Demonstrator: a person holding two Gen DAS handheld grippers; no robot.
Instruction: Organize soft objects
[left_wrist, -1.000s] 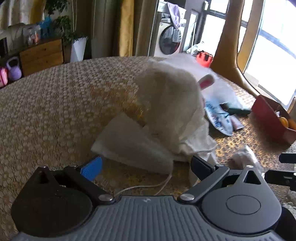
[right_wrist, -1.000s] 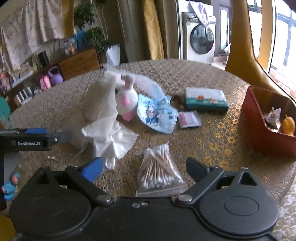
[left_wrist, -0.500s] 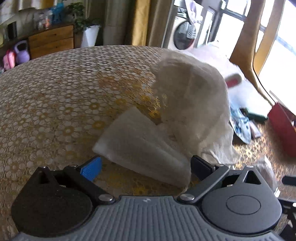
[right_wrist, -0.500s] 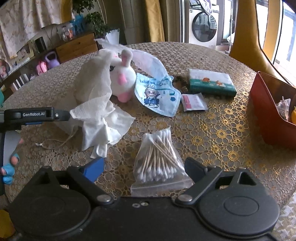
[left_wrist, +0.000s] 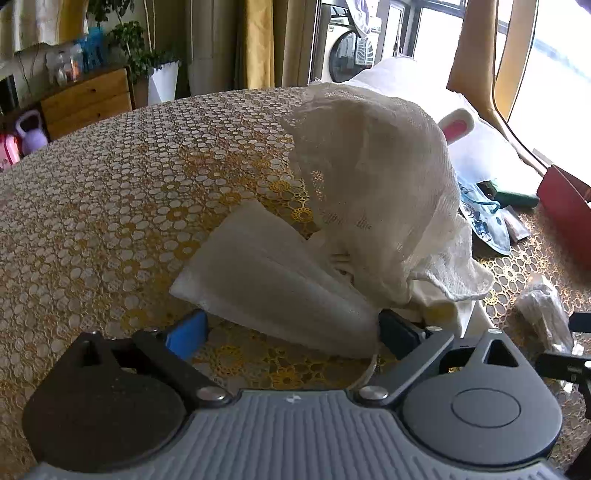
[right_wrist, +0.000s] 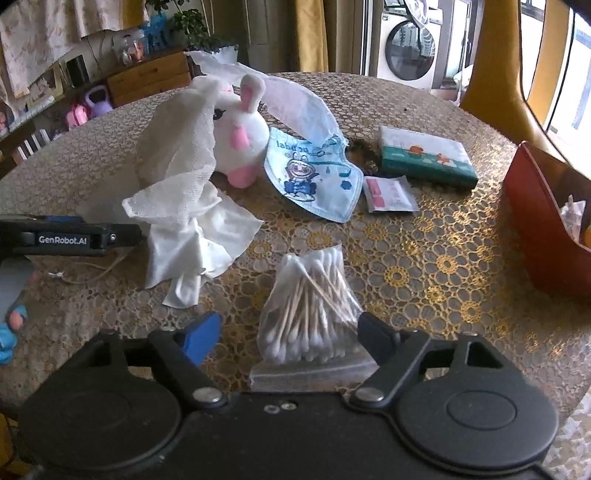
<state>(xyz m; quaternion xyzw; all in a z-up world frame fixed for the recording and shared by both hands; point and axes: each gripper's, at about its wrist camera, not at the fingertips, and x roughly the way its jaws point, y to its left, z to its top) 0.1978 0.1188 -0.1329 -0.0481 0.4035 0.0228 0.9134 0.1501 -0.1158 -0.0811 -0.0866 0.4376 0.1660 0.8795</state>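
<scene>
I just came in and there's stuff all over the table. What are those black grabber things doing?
A person is tidying soft things with two handheld grippers. The left gripper is open, its fingers on either side of a white face mask lying flat on the table. The right gripper is open too, with a bag of cotton swabs between its fingers. Neither has picked anything up yet. A gauzy white cloth is draped over the plush bunny.

The white gauze cloth (left_wrist: 373, 177) looks loosely woven and matt. The fluffy white plush rabbit (right_wrist: 243, 125) sits beside it. A gold lace cover (right_wrist: 424, 258) on the desk glints.
</scene>
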